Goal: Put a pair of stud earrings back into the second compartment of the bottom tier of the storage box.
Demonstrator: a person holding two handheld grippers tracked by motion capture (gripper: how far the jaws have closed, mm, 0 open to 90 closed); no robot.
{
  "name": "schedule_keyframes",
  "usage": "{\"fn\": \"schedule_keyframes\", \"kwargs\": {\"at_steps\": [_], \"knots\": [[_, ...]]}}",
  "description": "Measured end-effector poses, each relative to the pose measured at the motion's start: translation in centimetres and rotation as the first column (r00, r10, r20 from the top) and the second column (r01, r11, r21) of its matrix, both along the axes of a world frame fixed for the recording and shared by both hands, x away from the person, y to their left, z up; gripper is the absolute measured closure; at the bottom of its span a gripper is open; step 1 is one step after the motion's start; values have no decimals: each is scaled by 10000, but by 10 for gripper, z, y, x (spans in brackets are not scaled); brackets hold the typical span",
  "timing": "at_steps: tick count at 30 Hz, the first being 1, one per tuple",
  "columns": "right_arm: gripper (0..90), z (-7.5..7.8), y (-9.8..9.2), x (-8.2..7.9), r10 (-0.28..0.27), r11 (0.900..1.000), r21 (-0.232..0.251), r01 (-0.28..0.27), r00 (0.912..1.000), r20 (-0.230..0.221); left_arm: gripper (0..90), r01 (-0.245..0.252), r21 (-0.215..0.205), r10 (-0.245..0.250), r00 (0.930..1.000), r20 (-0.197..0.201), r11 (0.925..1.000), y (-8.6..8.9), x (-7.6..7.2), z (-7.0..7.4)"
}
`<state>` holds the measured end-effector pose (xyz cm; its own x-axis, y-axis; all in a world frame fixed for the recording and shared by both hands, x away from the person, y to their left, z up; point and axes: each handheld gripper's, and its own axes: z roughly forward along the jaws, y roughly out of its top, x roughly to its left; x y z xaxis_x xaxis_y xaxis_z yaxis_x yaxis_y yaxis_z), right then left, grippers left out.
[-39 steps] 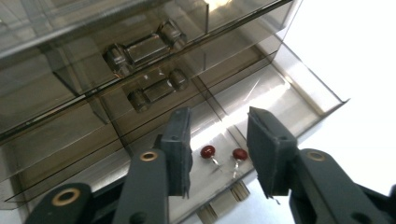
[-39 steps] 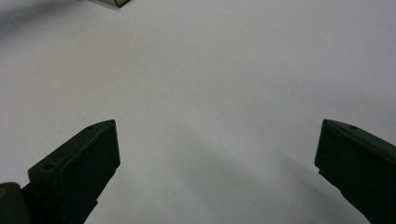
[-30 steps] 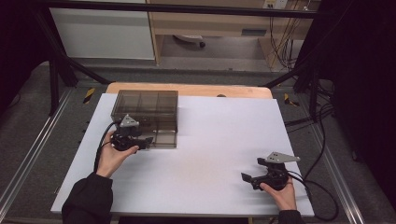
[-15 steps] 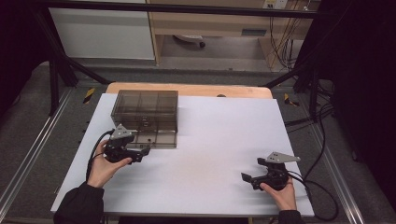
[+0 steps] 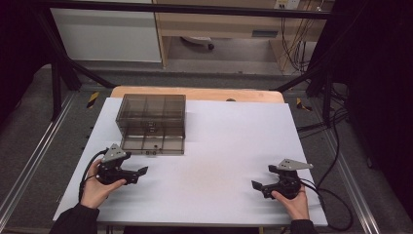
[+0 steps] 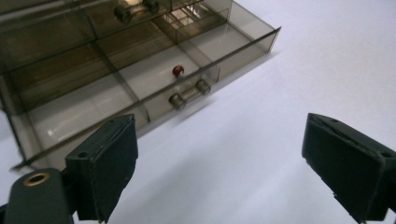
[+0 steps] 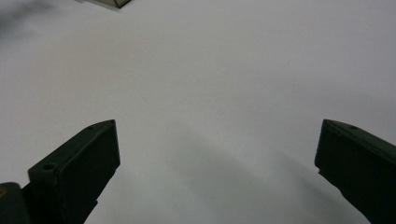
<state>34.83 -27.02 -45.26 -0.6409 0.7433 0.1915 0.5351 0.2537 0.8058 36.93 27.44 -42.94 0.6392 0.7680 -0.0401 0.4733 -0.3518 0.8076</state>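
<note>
Jaws spread wide and empty on both the left gripper (image 5: 127, 171) and right gripper (image 5: 272, 185), low on the white table (image 5: 229, 146). At eleven o'clock sits a smoky clear-plastic drawer box (image 5: 152, 122), its lower drawer (image 6: 140, 88) pulled open, a small red bead (image 6: 178, 71) inside. It looks light, rigid and slippery; the drawer knob (image 6: 189, 93) seems the best hold.

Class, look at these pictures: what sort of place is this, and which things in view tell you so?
Probably a lab or workshop: a white table inside a dark metal frame, loose cables on the floor, and a shelf unit behind.
</note>
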Motion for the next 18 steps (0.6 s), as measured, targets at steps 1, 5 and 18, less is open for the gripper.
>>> {"fn": "schedule_keyframes", "kwargs": {"at_steps": [1,5,18], "knots": [[7,0,0,0,-1,10000,6,1,10000,-4,103,-28,-8,28,10000,-7,10000,3,-2,-2],[7,0,0,0,-16,10000,11,16,10000,-9,104,-66,-29,66,9999,-156,10000,13,-8,-10],[7,0,0,0,26,10000,-58,-26,10000,-27,105,-85,-54,83,9991,-413,9999,23,-10,-20]]}}
